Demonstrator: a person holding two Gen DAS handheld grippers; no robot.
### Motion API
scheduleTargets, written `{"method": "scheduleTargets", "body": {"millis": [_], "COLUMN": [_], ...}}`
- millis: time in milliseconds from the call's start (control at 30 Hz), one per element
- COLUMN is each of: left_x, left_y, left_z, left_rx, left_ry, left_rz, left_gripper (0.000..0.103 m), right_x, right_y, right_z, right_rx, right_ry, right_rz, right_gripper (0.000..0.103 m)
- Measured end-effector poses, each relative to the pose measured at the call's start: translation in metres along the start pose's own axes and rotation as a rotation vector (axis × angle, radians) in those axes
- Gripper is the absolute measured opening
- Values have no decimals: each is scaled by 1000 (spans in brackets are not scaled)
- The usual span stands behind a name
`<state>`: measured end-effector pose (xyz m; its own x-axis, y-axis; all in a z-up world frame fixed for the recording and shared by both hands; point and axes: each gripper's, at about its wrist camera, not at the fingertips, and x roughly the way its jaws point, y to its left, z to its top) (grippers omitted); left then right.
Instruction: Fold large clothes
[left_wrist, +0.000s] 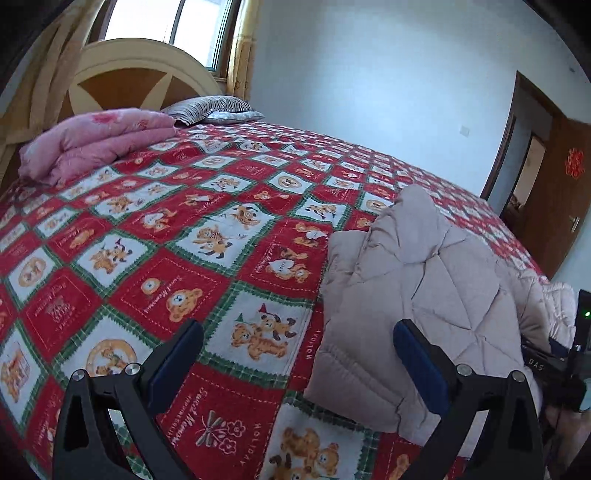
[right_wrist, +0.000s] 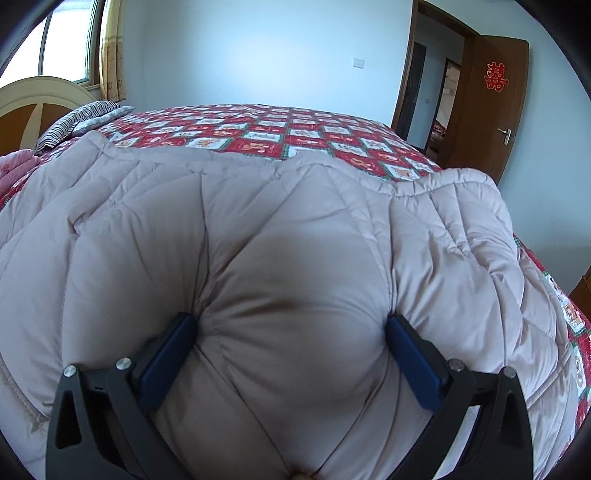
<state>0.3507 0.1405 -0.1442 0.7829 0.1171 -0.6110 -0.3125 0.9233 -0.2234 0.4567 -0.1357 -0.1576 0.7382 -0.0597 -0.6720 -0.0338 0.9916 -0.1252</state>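
One quilted beige coat (right_wrist: 295, 258) lies on the near right part of the bed (left_wrist: 184, 229), puffy, partly bundled, its far edge bunched in a ridge. In the left wrist view a folded flap of it rises in a peak beside the left tool.

Left tool (left_wrist: 295, 354): fingers spread wide, nothing between them but the red patchwork bedspread (left_wrist: 155, 221); its right finger (left_wrist: 417, 365) sits just at the coat's left edge, and whether it touches I cannot tell. Right tool (right_wrist: 291, 350): fingers spread wide and pressed into the coat, a fat bulge of padding swelling between them. Not clamped; the fabric is straddled, not pinched.

Step in hand, as I judge it: taking hold of the coat for a fold. To do it well:
- Right tool is over thick padding; a bite that big would likely slip. Better to gather at a seam or edge, where the layers are thinner.
- Left tool should move right onto the coat's edge, so both holds line up along one side.
- Lift evenly, then lay the fold flat; the down will spring back unless pressed.

Count:
- Coats: one.
- Tools: two.
- Pink folded quilt (left_wrist: 96, 144): one, near the headboard (left_wrist: 140, 70).
- Striped pillow (left_wrist: 210, 109): one.
- Door (right_wrist: 495, 103): one, open, with one red paper emblem (right_wrist: 495, 76).
- Window (left_wrist: 166, 26): one, with curtains either side.
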Motion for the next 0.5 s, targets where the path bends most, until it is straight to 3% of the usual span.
{"method": "scheduleTargets", "body": {"millis": [233,300,400,433,467,500], "left_x": [51,65,66,65,66,66], "left_y": [-18,-17,-16,-18,-22,-25], "left_z": [-2,-4,-8,-9,-10,-10], "left_rx": [-51,-80,-91,-88,-84,-73], "left_ry": [202,233,192,185,194,191], "left_rz": [-142,-174,-226,-259,-309,-305], "left_gripper": [102,102,100,77,66,62], "right_x": [-29,-49,-50,-47,-42,-36], "right_y": [-9,-10,-3,-2,0,3], "right_z": [-6,-20,-42,-43,-41,-39], "right_rx": [9,25,-6,-9,-16,-33], "right_ry": [-9,-32,-13,-2,18,40], "right_rz": [30,21,-3,-4,-8,-19], "right_gripper": [103,103,103,103,103,103]}}
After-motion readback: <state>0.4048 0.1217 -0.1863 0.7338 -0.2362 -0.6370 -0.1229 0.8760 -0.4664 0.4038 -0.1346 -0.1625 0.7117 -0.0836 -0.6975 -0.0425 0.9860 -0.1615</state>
